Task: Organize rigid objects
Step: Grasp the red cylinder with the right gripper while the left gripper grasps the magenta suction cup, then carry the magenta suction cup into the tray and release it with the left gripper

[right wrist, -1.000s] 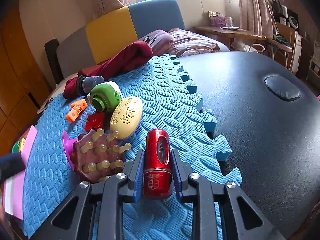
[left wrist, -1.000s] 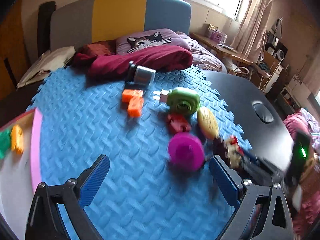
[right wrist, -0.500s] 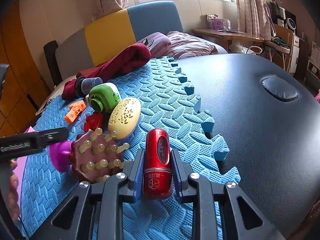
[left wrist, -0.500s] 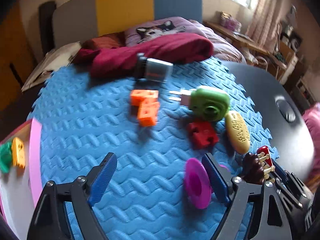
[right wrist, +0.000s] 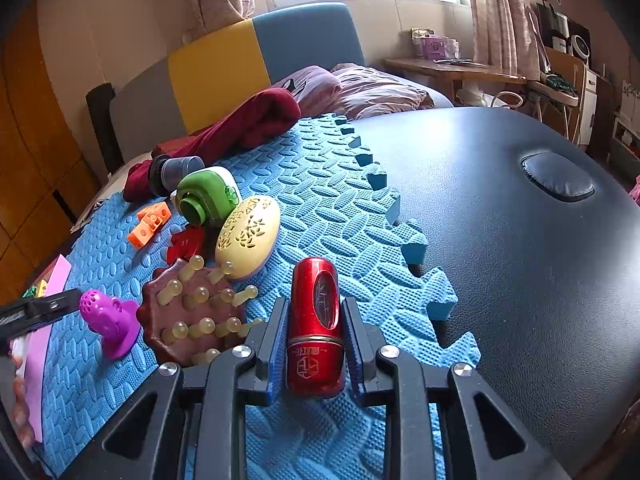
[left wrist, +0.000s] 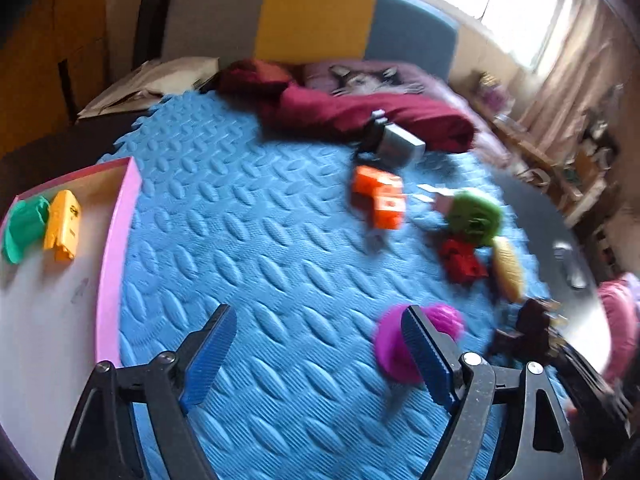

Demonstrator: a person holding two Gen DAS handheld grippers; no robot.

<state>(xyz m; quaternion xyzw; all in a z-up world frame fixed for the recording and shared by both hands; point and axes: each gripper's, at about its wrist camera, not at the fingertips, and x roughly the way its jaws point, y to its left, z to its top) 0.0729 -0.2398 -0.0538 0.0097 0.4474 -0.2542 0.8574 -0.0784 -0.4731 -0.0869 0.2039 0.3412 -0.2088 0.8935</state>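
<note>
**Ana:** While both cameras are looking down at it, what is taking up most of the scene?

**Ben:** A blue foam mat (right wrist: 328, 208) of interlocking tiles is covering part of a dark padded table (right wrist: 540, 240). A dark red blanket (left wrist: 360, 114) is lying along the mat's far edge, and a pink-rimmed tray (left wrist: 120, 240) is sitting at the mat's left side, holding a green item (left wrist: 24, 228) and a yellow one (left wrist: 62, 226).

**Ana:** Where are the loose objects lying?

**Ben:** They are clustering on the mat's right half. Going by size: a brown massage brush (right wrist: 188, 312) with pale knobs, a cream oval case (right wrist: 248, 236) touching it, a green round gadget (right wrist: 208, 196), a grey-capped container (right wrist: 176, 170) near the blanket, orange blocks (right wrist: 150, 222), a red piece (right wrist: 186, 242), and a purple perforated plug (right wrist: 110, 318) just beside the brush.

**Ana:** What are the grippers doing?

**Ben:** The right gripper (right wrist: 314, 344) is clamping a red metal cylinder (right wrist: 316, 320) between its pads, low over the mat's near edge. The left gripper (left wrist: 316, 356) is standing wide, having just narrowed a little; nothing is between its fingers, and the purple plug is sitting just outside its right finger (left wrist: 426, 356), partly behind it.
</note>
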